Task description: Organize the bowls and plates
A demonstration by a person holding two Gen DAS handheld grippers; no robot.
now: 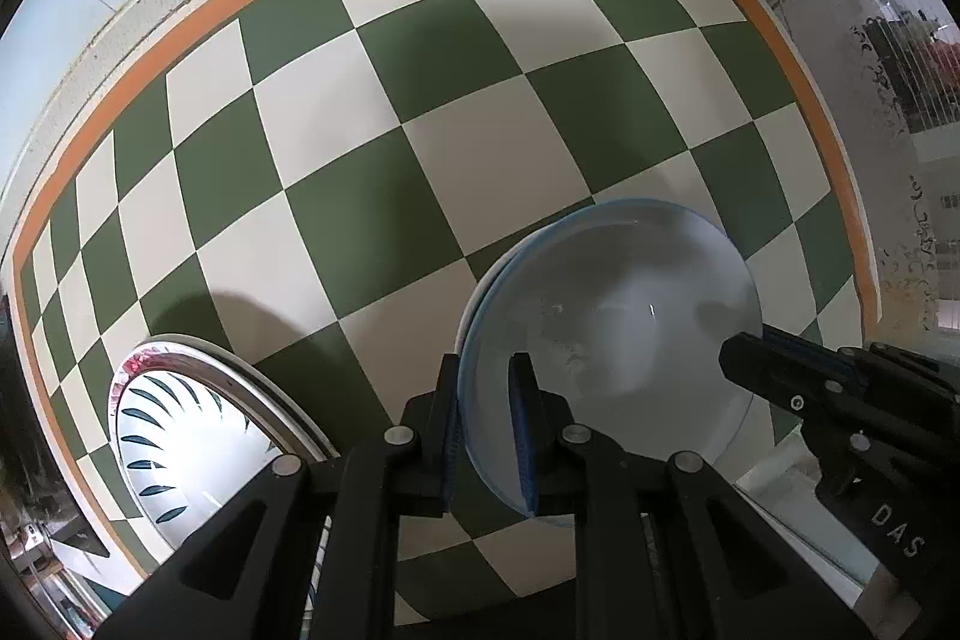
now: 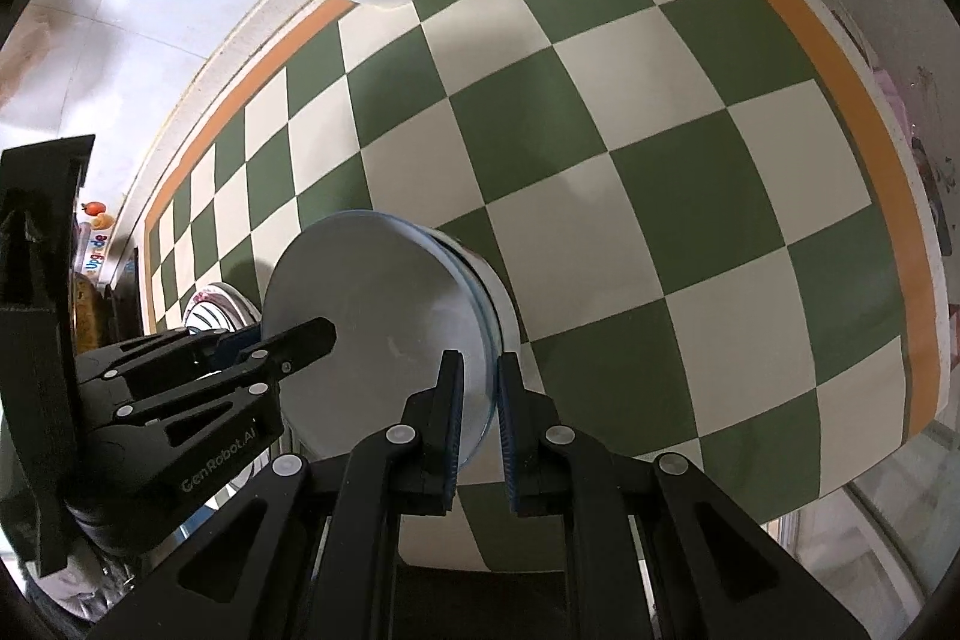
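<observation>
Above checkered table [image 1: 480,148], pale blue-rimmed bowl [image 1: 630,328] gripped by left tongs [image 1: 486,424] and right tongs [image 2: 480,412].

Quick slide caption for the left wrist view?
Both grippers pinch opposite rims of a blue-rimmed bowl above the checkered tabletop.

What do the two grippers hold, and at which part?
Both hold the blue-rimmed bowl by its rim: left gripper on one side, right gripper on the opposite side.
</observation>
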